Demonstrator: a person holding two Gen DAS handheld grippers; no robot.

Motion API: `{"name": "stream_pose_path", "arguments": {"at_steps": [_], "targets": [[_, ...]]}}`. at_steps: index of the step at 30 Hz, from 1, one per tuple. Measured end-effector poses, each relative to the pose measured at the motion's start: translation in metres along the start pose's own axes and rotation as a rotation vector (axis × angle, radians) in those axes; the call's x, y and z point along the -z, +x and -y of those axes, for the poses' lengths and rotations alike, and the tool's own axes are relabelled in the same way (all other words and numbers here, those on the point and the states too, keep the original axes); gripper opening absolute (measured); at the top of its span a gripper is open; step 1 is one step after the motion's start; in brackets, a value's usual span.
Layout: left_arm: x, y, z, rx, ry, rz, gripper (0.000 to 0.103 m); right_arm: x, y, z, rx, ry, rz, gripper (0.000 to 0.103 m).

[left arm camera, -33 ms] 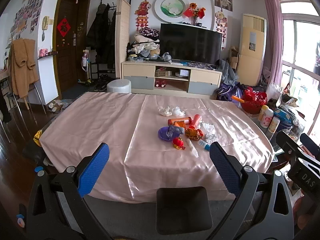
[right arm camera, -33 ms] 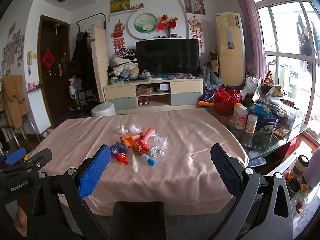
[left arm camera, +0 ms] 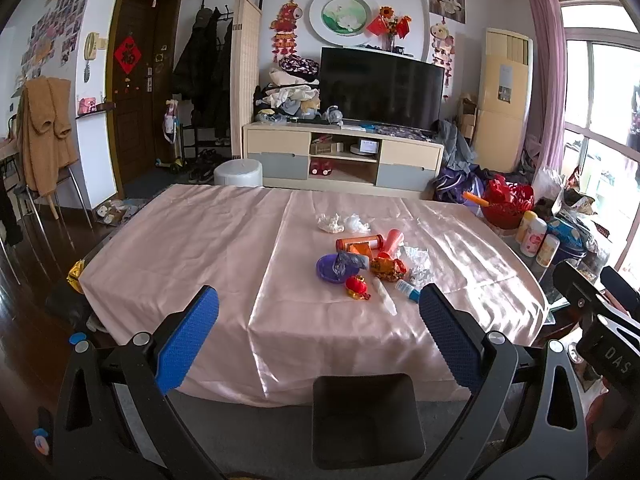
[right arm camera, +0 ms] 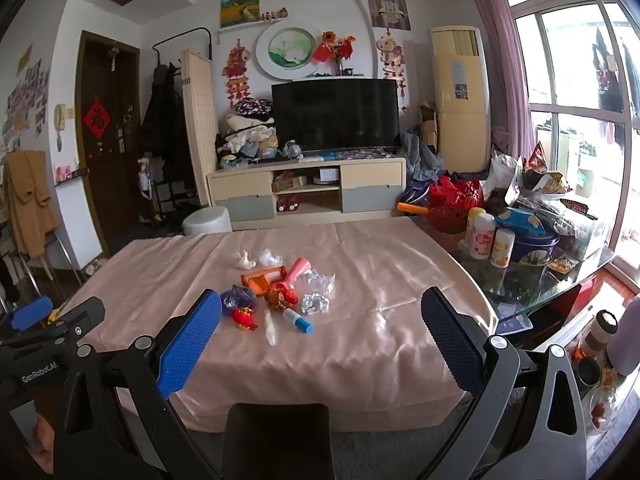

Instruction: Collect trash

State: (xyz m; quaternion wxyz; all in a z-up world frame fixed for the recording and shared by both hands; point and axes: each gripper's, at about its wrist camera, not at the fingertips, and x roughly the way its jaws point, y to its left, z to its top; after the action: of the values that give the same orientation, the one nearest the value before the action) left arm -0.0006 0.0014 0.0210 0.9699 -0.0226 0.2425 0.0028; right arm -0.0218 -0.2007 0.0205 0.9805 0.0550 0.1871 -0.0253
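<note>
In the left wrist view, the left tongs [left arm camera: 319, 330] hang released over the near edge of the tabletop [left arm camera: 192, 248], blue pads wide apart with nothing between them. The tabletop wears a pink satin cloth, and the trash pile [left arm camera: 372, 260] sits on it toward two o'clock from the tongs, well apart from them. In that pile a purple dish [left arm camera: 328, 270] lies at the nine o'clock side, a small red lantern ornament [left arm camera: 357, 286] just beside it at six o'clock, an orange tube [left arm camera: 358, 243] at twelve o'clock, and crumpled silver foil [left arm camera: 418, 266] at three o'clock. Two white tissue wads [left arm camera: 342, 223] lie a little beyond the pile. Part of the right tongs shows at the frame's four o'clock edge. In the right wrist view, the right tongs [right arm camera: 321, 334] are likewise released and hold nothing, above the near edge of the tabletop [right arm camera: 400, 280]. The trash pile [right arm camera: 280, 292] lies at about eleven o'clock from them, with a blue-capped small bottle [right arm camera: 298, 320] and a clear plastic tube [right arm camera: 271, 328] nearest the camera. The left tongs [right arm camera: 30, 312] enter at nine o'clock. Bottles [right arm camera: 490, 240] stand on the bare glass at two o'clock, clear of the cloth.
</note>
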Motion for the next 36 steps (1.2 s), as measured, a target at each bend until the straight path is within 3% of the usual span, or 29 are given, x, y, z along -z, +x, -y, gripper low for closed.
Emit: {"name": "stream_pose_path", "arguments": {"at_steps": [19,25,36], "targets": [[-0.010,0.001,-0.008,0.006,-0.025,-0.005,0.095,-0.008,0.008,0.012,0.030,0.043,0.003,0.100],[-0.009,0.015,-0.012,-0.004,-0.011,-0.007,0.095,-0.007,0.016,0.016,0.049,0.046,-0.001,0.100],[0.007,0.068,-0.006,-0.001,0.040,-0.069,0.095,0.018,0.075,0.030,-0.002,0.094,-0.110,0.100]]}}
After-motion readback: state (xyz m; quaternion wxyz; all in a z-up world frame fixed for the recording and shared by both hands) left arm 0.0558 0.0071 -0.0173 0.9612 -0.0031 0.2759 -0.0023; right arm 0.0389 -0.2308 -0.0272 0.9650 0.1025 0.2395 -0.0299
